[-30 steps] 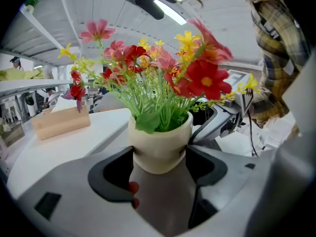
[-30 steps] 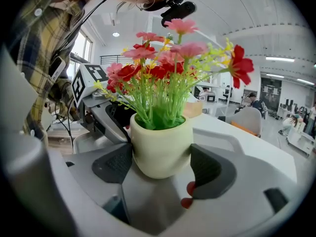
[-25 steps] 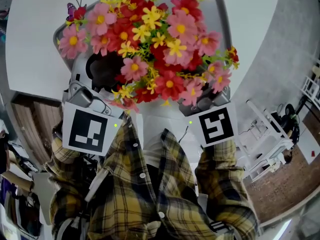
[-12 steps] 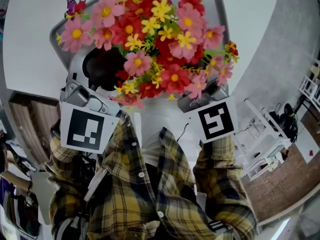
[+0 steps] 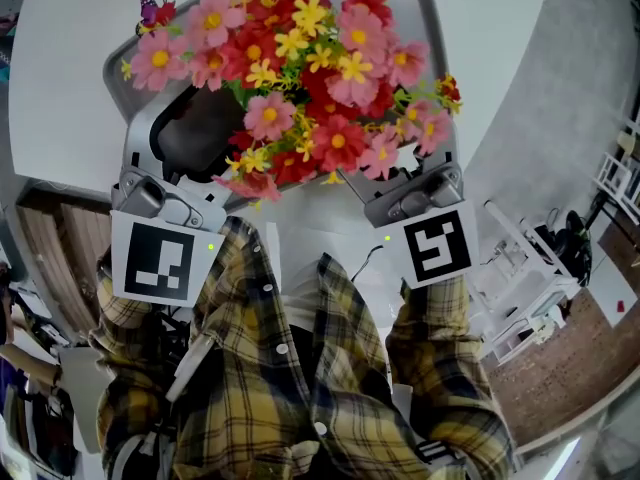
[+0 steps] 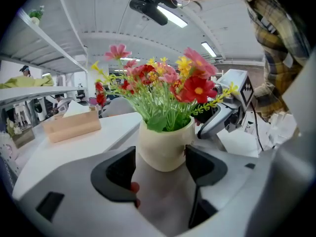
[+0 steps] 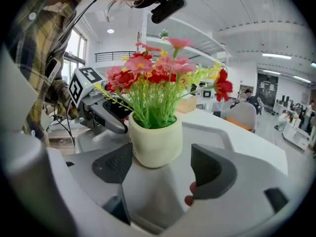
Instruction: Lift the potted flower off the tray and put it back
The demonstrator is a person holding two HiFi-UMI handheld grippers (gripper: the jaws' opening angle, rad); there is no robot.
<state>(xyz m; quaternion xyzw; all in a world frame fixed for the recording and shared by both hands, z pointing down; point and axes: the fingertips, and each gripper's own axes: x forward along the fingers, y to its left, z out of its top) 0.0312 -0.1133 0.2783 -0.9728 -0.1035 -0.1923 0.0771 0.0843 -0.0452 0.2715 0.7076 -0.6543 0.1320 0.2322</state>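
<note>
Left gripper (image 6: 160, 156): jaws apart, potted flower (image 6: 165, 147) upright just ahead between tips, on grey tray (image 7: 218, 131). Right gripper (image 7: 162, 161): jaws apart, same potted flower nearer its left jaw. Print: black-white square markers (image 5: 155, 260) on cubes.

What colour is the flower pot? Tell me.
Cream, a pale off-white pot; the right gripper view shows it best.

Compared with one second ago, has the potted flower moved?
Yes. The potted flower shifted up the picture, away from the person, judged against the tray.
</note>
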